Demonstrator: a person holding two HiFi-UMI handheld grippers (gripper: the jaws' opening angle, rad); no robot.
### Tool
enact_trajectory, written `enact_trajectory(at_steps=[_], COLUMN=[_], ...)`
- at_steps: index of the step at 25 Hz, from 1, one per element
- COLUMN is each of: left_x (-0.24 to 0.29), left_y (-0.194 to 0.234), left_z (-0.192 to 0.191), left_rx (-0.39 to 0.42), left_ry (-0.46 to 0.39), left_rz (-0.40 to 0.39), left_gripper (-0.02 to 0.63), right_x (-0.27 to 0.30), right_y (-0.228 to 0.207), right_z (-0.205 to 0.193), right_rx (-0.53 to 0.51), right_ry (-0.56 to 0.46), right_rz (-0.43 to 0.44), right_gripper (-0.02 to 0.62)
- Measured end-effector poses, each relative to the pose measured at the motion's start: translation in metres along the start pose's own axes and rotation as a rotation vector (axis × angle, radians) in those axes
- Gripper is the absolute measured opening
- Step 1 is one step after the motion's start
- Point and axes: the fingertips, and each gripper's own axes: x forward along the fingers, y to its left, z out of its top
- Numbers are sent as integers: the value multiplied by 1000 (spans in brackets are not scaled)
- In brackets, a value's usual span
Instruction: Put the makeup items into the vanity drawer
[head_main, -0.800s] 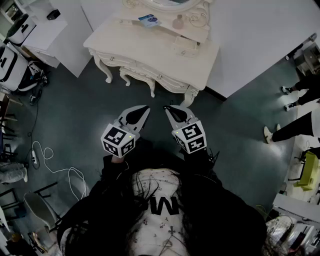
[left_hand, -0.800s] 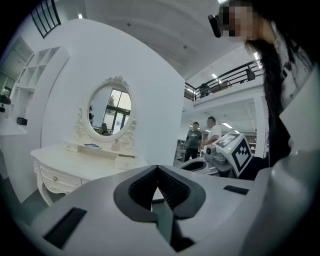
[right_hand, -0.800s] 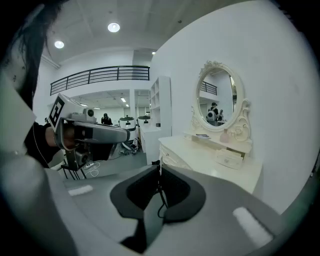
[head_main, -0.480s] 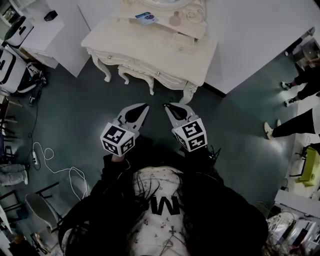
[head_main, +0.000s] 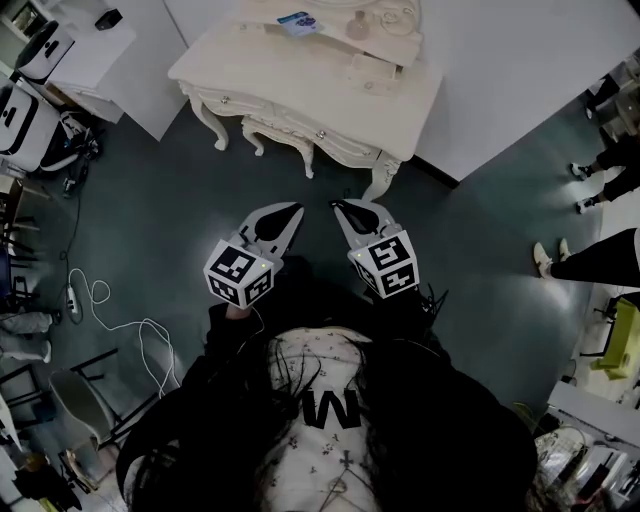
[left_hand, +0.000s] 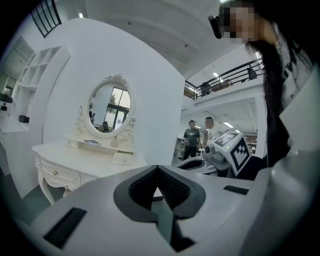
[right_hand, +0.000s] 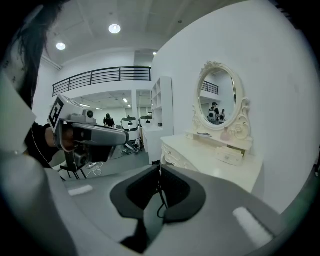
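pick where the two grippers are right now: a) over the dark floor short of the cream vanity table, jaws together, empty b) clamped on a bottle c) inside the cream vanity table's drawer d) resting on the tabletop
A: the left gripper and right gripper hang over the dark floor, apart from the cream carved vanity table, jaws together on nothing.
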Motion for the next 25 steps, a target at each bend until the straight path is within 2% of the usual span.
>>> enact_trajectory(at_steps=[13,17,25], left_x=[16,31,81], left_y=[20,45,116], left_z=[1,0,18], left_rx=[-10,-24,-19], left_ry=[28,39,76], left_rz=[-3,-13,-78], left_gripper=[-2,-2,-2], right_x=[26,47,118], right_y=[-18,-30,-83], right_z=[6,7,29], right_rx=[17,24,66], right_ry=[7,23,49], right_rz=[9,9,-47], right_gripper=[29,29,29])
